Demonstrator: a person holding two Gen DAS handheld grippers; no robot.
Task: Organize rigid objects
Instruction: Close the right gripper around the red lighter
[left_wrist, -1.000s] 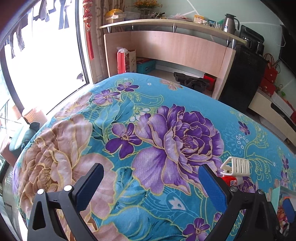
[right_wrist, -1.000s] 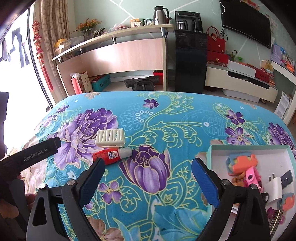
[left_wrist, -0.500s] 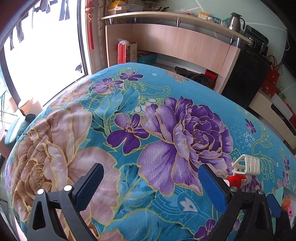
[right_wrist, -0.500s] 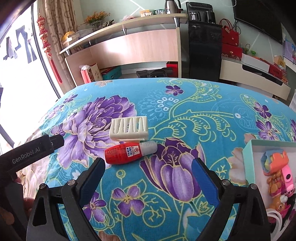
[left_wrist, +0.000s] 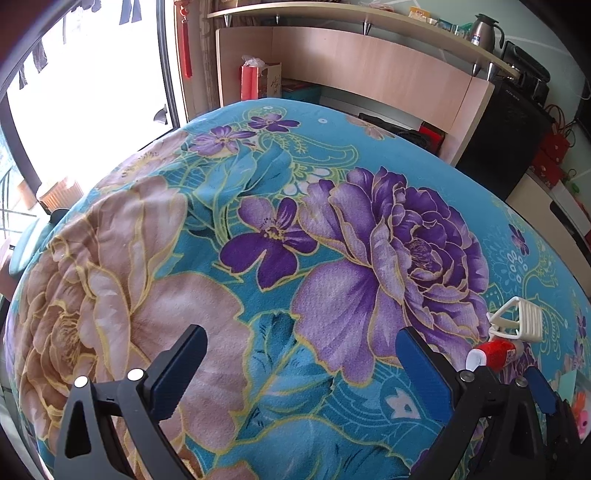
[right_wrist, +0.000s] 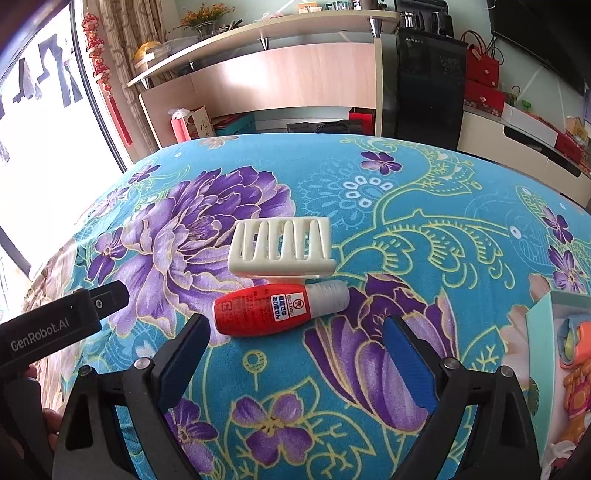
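Two loose items, the red bottle (right_wrist: 275, 309) and white slotted rack (right_wrist: 282, 247), now sit much nearer the right tool (right_wrist: 295, 363), which has advanced with jaws wide and empty. Left tool (left_wrist: 301, 363) gapes empty over the surface (left_wrist: 258, 184), so the bottle looks like the next pick for the box (right_wrist: 539, 332).

Home living room: television (right_wrist: 535, 33), floral blanket (right_wrist: 369, 206).

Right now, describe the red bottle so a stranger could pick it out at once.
On the teal floral blanket, look near the big purple flower, just ahead of the open right tool. The red bottle lies on its side directly in front of the white slotted soap dish. It alone is bright red, with a grey cap and printed label.
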